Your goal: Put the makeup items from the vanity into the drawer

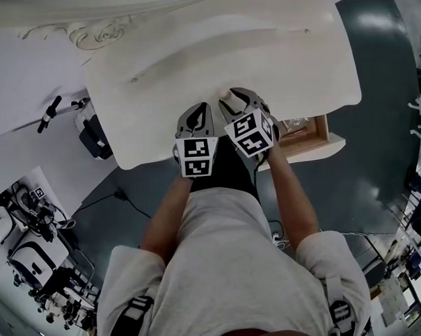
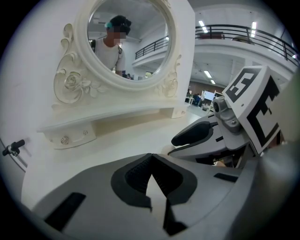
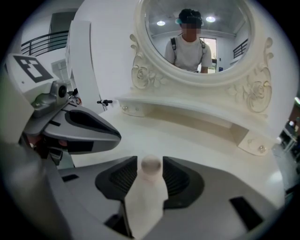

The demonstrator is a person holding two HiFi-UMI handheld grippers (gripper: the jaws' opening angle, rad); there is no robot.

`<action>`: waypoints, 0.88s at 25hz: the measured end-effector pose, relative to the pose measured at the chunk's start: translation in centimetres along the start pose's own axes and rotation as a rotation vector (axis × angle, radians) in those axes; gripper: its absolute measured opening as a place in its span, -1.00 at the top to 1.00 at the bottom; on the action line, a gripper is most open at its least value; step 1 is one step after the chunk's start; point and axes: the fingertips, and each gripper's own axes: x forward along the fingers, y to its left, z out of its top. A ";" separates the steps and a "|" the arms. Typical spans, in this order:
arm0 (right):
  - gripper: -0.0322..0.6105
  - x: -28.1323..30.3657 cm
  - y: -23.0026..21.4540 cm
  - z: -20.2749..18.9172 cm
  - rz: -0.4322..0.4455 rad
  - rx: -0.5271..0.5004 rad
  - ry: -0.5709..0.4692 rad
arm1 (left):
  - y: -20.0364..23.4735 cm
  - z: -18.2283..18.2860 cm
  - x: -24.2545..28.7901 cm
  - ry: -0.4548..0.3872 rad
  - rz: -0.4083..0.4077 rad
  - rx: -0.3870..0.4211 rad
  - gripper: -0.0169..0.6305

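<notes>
A small cream bottle with a round cap stands upright on the white vanity top near its front edge. My right gripper is open and straddles it, with a pad on each side of the cap and a thin gap showing. In the head view the bottle shows as a pale knob between the right gripper's jaws. My left gripper hovers just to the left, shut with its tips touching and nothing in it. An open drawer sticks out under the vanity at the right.
An ornate round mirror rises at the back of the vanity above a low shelf with small knobbed drawers. Camera gear and cables stand on the dark floor to the left. The person's body is close against the front edge.
</notes>
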 end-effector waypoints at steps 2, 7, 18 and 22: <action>0.34 0.6 0.1 -0.4 0.002 -0.002 0.016 | 0.0 -0.2 0.1 0.004 -0.003 -0.003 0.93; 0.42 1.1 -0.1 -0.5 -0.005 0.002 0.021 | 0.0 -0.3 0.2 0.010 -0.010 -0.001 0.93; 0.53 0.0 -0.1 -0.1 -0.017 0.028 -0.015 | -0.7 -0.1 0.2 0.011 -0.026 0.018 0.93; 0.53 -1.3 -0.4 -0.3 -0.031 0.042 -0.030 | -2.0 0.2 0.0 0.004 -0.044 0.043 0.93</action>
